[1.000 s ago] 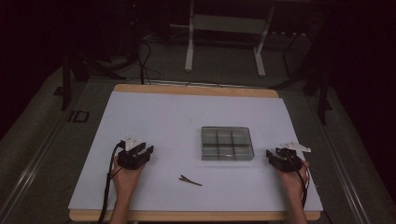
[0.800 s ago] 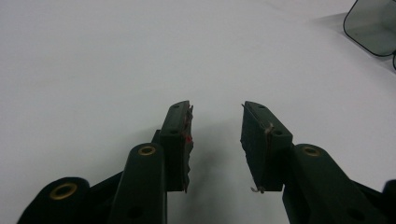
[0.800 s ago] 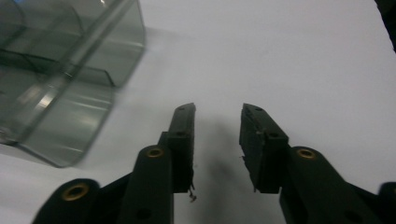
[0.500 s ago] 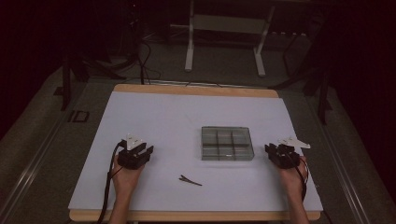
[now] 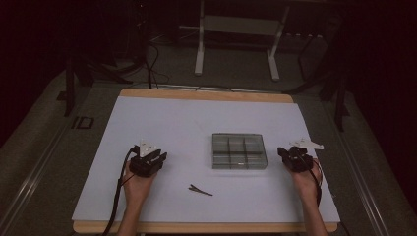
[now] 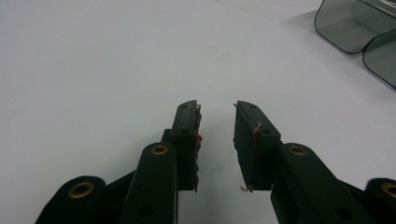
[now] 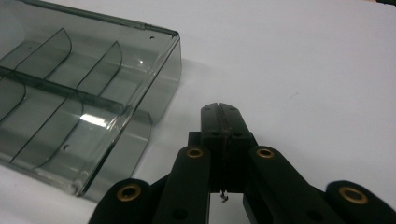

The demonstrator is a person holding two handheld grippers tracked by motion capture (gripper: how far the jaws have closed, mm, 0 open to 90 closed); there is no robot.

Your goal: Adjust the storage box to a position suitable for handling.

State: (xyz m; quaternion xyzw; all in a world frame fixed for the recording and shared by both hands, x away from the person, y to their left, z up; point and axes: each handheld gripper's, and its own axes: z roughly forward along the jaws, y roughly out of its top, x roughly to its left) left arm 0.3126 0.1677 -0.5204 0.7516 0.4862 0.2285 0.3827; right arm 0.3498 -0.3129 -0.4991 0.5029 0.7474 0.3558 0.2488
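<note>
The right claw (image 7: 223, 108) is sitting fully closed on nothing, its jaws having just been closing while the hand is drifting toward the tray (image 5: 239, 151) just to its left. The left claw (image 6: 217, 109) is standing partly open and empty, jaws also having been closing. The clip (image 5: 200, 190) is lying on the surface (image 5: 172, 118) between the hands, nearer the left claw, untouched, so picking it up is probably coming next.
</note>
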